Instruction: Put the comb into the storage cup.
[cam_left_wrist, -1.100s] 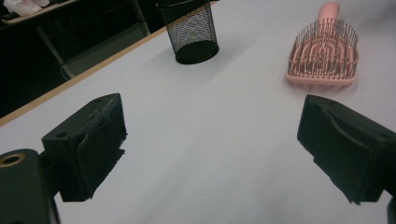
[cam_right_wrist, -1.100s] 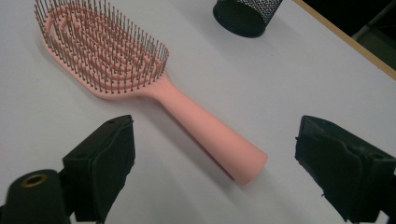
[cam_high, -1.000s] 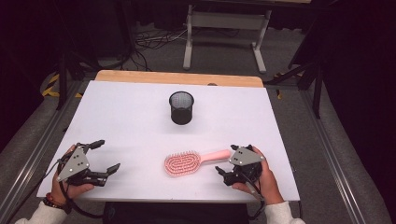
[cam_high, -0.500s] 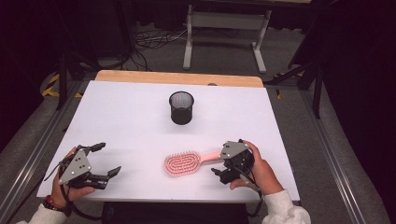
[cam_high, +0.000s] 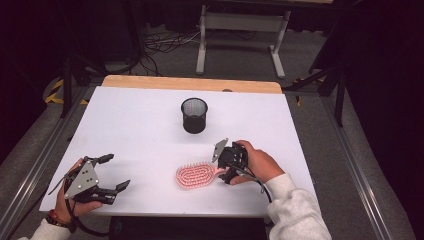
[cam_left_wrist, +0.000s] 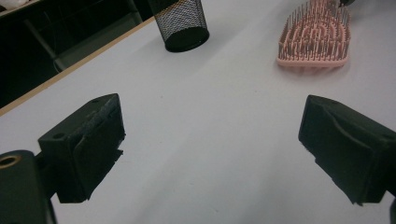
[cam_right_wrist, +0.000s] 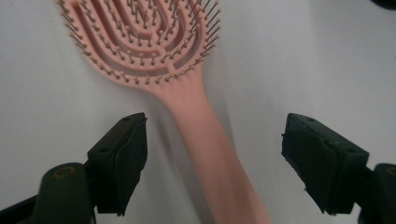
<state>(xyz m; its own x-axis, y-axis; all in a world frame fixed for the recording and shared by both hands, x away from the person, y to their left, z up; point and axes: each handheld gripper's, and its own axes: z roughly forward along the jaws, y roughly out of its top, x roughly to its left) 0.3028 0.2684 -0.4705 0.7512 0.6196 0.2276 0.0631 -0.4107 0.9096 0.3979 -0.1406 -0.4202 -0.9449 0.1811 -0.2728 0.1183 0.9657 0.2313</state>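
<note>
Right gripper (cam_right_wrist: 212, 163) released, jaws just closing, straddling pink plastic bristle hairbrush (cam_right_wrist: 154, 51) handle near counter (cam_high: 125, 125) front edge; centre handle, then clench.

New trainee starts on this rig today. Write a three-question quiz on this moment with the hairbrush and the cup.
1. True or false: the right gripper has its jaws clamped tight on the pink hairbrush.
2. Which way do the hairbrush's bristles face? A) down onto the table B) up C) into the black mesh cup
3. Fill in: the left gripper has its jaws ____ with nothing between them.

Key:
1. False. The jaws straddle the handle with a gap on both sides; they have just been closing.
2. B.
3. Open. It sits near the white table edge, well apart from the brush.
</note>
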